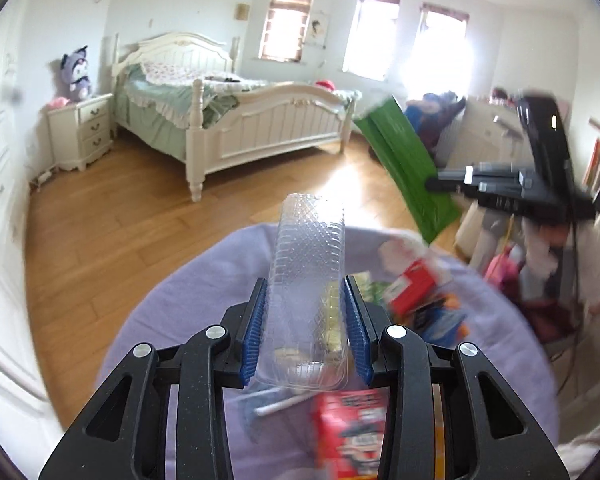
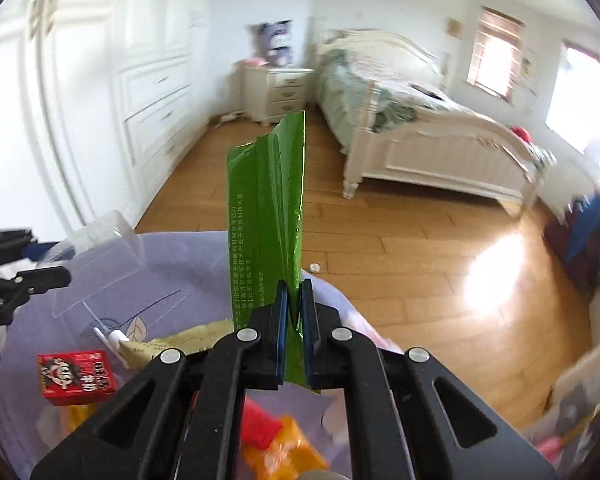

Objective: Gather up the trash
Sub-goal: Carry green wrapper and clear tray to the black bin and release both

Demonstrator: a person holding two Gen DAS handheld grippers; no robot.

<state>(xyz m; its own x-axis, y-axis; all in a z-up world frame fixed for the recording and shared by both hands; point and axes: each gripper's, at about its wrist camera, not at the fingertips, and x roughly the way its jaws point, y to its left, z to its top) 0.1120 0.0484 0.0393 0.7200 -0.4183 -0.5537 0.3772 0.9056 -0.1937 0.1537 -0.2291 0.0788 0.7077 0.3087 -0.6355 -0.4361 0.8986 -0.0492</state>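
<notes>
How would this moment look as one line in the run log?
left gripper: shut on clear tray | right gripper: shut on green wrapper | both held above purple cloth | red box on cloth

The clear plastic tray stands up between the jaws of the left gripper, over the cloth-covered counter. To its right, the right gripper holds the foil wrapper above the counter's far right edge. A snack box lies on the counter at the near left, below the tray. The bed stands beyond the counter, with the nightstand on its left.
</notes>
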